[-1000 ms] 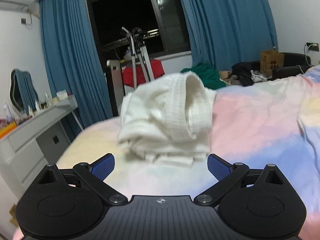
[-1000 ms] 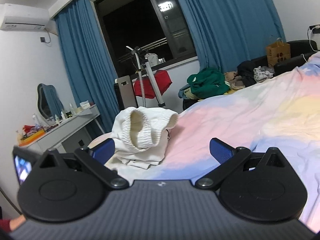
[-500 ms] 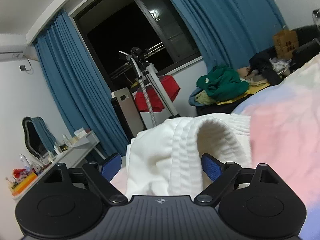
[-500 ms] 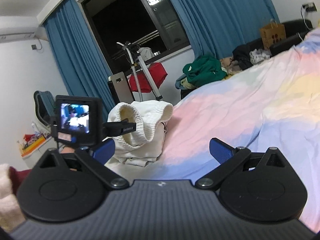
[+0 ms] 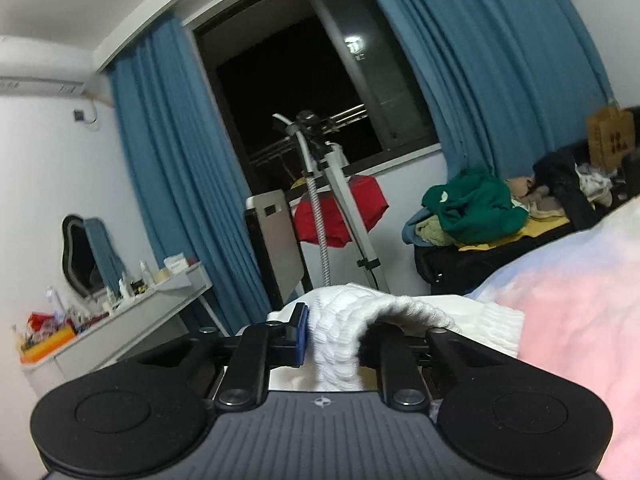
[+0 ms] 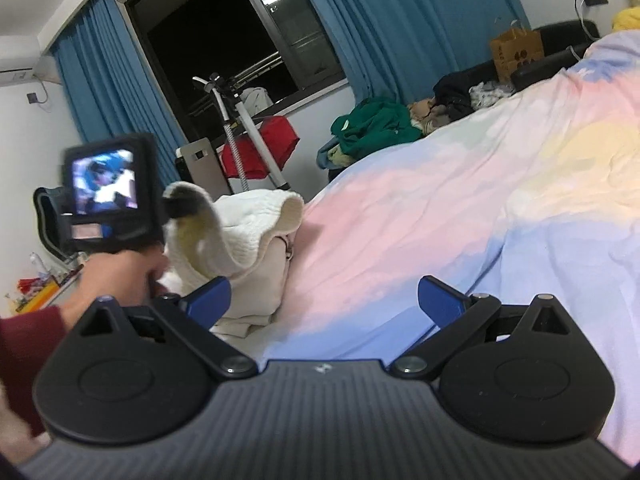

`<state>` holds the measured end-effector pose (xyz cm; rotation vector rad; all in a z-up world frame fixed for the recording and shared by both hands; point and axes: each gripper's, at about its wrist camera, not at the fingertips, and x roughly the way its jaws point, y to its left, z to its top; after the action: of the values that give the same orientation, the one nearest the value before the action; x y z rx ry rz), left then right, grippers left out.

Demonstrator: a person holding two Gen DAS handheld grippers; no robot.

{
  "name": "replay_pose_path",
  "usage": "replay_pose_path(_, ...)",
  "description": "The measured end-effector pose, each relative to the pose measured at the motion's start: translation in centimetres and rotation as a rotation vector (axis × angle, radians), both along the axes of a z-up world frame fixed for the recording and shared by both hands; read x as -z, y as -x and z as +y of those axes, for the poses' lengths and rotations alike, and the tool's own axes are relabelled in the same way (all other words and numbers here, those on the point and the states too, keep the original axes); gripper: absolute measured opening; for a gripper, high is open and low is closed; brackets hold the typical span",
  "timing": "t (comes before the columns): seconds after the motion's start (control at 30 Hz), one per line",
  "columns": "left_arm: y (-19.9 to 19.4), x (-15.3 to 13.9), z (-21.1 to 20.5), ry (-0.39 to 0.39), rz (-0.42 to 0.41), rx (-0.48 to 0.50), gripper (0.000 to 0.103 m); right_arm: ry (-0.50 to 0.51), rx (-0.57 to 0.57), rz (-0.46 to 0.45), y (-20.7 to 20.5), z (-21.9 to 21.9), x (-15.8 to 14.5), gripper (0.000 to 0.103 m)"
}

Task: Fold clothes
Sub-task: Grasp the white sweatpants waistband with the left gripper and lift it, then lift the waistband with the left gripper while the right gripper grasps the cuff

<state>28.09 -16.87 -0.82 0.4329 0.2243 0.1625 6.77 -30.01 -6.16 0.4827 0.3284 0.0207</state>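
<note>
A white knitted garment (image 6: pixel 248 236) lies bunched near the left edge of the bed with the pastel cover (image 6: pixel 460 208). My left gripper (image 5: pixel 336 340) is shut on its ribbed hem (image 5: pixel 340 332), which stands between the blue pads. In the right wrist view the left gripper (image 6: pixel 176 204) holds that hem lifted above the pile. My right gripper (image 6: pixel 324 300) is open and empty, low over the bed to the right of the garment.
A white dresser (image 5: pixel 132 312) with small items stands left of the bed. A garment steamer stand (image 5: pixel 320 200) and a red cloth (image 5: pixel 340 212) are by the dark window. A pile of clothes with a green top (image 5: pixel 476 208) lies on a dark bench.
My left gripper moved forward onto the white garment and closed on its ribbed hem, lifting it. My right gripper stayed open and shifted slightly.
</note>
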Motion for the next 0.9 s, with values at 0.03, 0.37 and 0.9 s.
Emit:
replay_pose_path(0.03, 0.4, -0.4, 0.1, 0.011, -0.003, -0.003, 0.013, 0.005, 0.008, -0.009, 0.1, 0.0, -0.1, 0.102)
replay_pose_path(0.37, 12.2, -5.6, 9.3, 0.237, -0.073, 0.063, 0.011, 0.163, 0.012, -0.093, 1.7, 2.2, -1.7, 0.101)
replay_pose_path(0.9, 20.4, -3.1, 26.9, 0.571, 0.03, -0.036, 0.011, 0.373, -0.284, 0.133, 2.1, 9.6, 0.4, 0.081)
